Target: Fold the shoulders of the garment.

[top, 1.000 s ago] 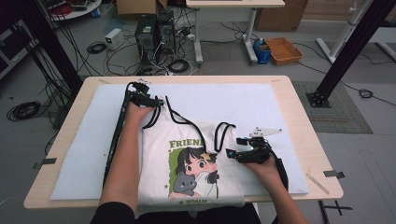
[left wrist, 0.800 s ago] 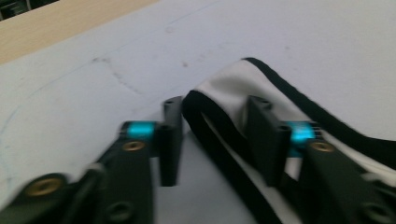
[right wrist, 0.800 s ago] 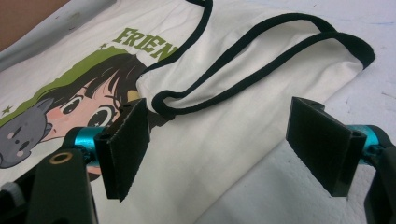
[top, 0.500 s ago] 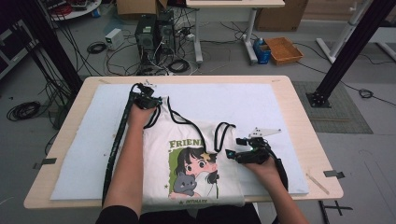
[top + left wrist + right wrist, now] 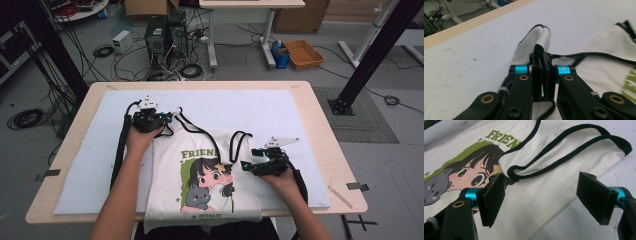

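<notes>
A white tank top (image 5: 167, 170) with black trim and a cartoon girl print lies flat on the mat, hem toward the person. My left gripper (image 5: 172, 116) is at its far left corner, shut on the left shoulder strap (image 5: 181, 116). In the left gripper view the black trim sticks out between the closed jaws of the left gripper (image 5: 541, 53), with white fabric (image 5: 536, 42) bunched just beyond. My right gripper (image 5: 247, 166) hovers open over the top's right side. Its right gripper view shows the gripper (image 5: 541, 180) with pads (image 5: 492, 200) wide apart just short of the right strap (image 5: 584, 140).
A white foam mat (image 5: 280, 110) covers most of the wooden table (image 5: 320, 135). A thin wooden stick (image 5: 340, 196) lies near the front right corner. Bits of tape sit at the table's side edges. Computers, cables and a box stand on the floor beyond.
My left gripper has closed on the left strap and moved back toward the person, drawing the strap with it. The right gripper has stayed put.
</notes>
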A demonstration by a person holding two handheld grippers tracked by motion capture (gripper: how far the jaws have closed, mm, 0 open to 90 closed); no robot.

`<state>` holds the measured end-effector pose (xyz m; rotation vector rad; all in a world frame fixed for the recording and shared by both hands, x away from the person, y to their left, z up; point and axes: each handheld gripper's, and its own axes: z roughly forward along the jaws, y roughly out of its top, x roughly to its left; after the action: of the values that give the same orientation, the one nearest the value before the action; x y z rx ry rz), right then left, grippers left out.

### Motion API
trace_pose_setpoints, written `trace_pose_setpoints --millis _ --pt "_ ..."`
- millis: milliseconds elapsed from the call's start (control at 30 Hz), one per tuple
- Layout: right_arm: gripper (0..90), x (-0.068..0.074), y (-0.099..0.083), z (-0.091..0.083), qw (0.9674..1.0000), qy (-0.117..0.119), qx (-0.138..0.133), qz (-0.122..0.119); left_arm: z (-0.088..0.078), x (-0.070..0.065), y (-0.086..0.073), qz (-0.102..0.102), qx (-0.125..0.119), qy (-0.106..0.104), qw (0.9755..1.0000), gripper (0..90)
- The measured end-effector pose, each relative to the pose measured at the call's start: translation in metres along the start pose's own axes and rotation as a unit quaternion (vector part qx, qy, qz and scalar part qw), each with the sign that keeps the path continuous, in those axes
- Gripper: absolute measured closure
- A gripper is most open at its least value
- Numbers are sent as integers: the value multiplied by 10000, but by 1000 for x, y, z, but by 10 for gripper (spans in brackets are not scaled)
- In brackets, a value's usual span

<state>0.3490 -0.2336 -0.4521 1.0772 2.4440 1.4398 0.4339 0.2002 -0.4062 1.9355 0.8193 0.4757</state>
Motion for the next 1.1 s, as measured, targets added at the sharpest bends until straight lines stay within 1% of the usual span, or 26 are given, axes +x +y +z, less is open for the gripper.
trace_pose_setpoints --millis 67,167,200,267,300,333,400,433,467,500,533,567,600,633,700,767,833,867,933,1000,1033,1100 --pt "233 0 0 0 10000 7 -2 -3 -7 -9 -6 -81 -142 -134 9998 874" --pt "232 -1 0 0 10000 9 -33 8 -19 -25 -17 -82 -269 -368 9989 874" --pt "232 -1 0 0 10000 14 -31 8 -23 -30 -22 -95 -348 -417 9985 873" --pt "233 -1 0 0 10000 -8 -17 25 -32 -40 -31 -139 -472 -633 9968 873" --pt "233 -1 0 0 10000 1 -23 9 -36 -45 -35 -118 -501 -717 9961 872" --pt "233 -1 0 0 10000 1 -16 9 -40 -50 -40 -114 -582 -797 9951 870" --pt "233 -1 0 0 10000 -7 -3 45 -47 -60 -48 -103 -612 -950 9935 856" --pt "233 -1 0 0 10000 -1 -8 28 -50 -63 -52 -123 -595 -987 9933 794" --pt "233 -1 0 0 10000 0 -13 20 -51 -66 -56 -172 -551 -981 9935 705" --pt "233 -1 0 0 10000 -14 -6 11 -53 -68 -60 -298 -468 -980 9936 611" --pt "232 -1 0 0 10000 -28 -2 -4 -54 -68 -62 -431 -408 -1002 9932 522" --pt "233 0 0 1 10000 -27 4 6 -56 -68 -64 -530 -392 -1040 9924 462" --pt "233 0 0 1 10000 -28 9 4 -58 -67 -66 -529 -415 -1038 9923 452" --pt "233 0 0 1 10000 -29 7 9 -60 -67 -67 -524 -427 -993 9928 452" --pt "232 0 0 1 10000 -23 21 24 -59 -65 -67 -552 -439 -1018 9923 453" --pt "233 -1 0 1 10000 -22 34 35 -54 -66 -66 -514 -317 -997 9932 459" --pt "233 0 0 1 10000 -25 40 31 -48 -67 -64 -430 -178 -1067 9932 468" --pt "232 0 0 1 10000 -29 41 29 -46 -68 -63 -323 -81 -1038 9940 482" --pt "233 0 0 1 10000 -35 44 17 -41 -68 -62 -232 65 -1044 9942 503" --pt "233 0 0 1 10000 -32 40 -2 -37 -70 -62 -132 161 -994 9948 539" --pt "233 0 0 1 10000 -33 41 3 -36 -71 -62 -89 202 -1015 9946 552" --pt "233 0 0 1 10000 -38 44 2 -34 -73 -63 117 353 -1032 9940 603"
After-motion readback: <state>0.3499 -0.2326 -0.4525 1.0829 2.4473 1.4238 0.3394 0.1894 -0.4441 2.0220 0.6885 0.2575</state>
